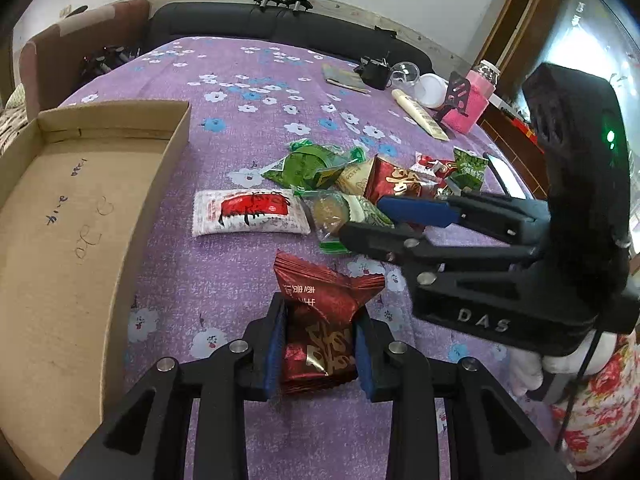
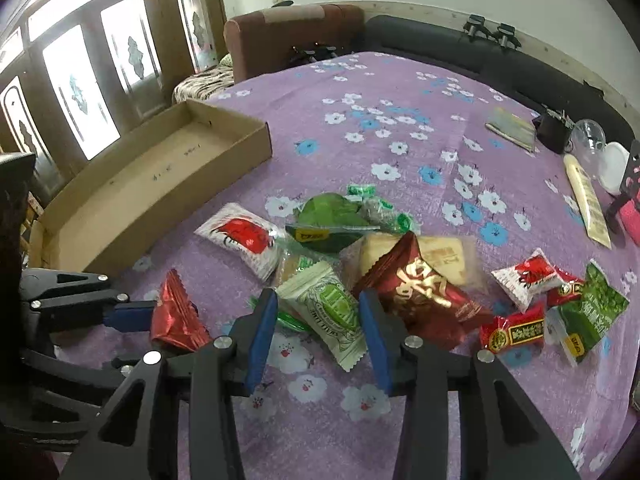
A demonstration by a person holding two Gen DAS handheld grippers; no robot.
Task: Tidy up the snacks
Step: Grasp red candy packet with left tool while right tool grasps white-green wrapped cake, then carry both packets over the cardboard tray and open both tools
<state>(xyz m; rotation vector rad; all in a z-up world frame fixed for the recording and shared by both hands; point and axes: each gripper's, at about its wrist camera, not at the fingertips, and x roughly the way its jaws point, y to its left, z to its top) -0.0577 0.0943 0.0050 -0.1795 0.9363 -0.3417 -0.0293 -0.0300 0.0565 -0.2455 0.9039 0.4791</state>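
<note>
The left tool (image 1: pixel 320 354) has its blue pads pressed against both sides of a dark red foil snack packet (image 1: pixel 320 328), which lies on the purple flowered cloth (image 1: pixel 248 80) of the surface, just right of the open cardboard box (image 1: pixel 72 216). The packet looks light, crinkly and puffed with air; the foil is probably slippery, so a hold across the flat middle, as here, seems safer than pinching a sealed, serrated end.

The right tool (image 2: pixel 318 314) stands partly open, its pads either side of a white-and-green wrapped snack (image 2: pixel 326 312) without visibly pressing it. This one also looks light and soft, and its contents could crumble under a hard squeeze. It rests at the near edge of the snack pile (image 2: pixel 384 256), overlapping other packets, so lifting it may drag neighbours along.

The box, at the far left, is empty and well apart from the pile; it looks like the likely place for sorted snacks.
</note>
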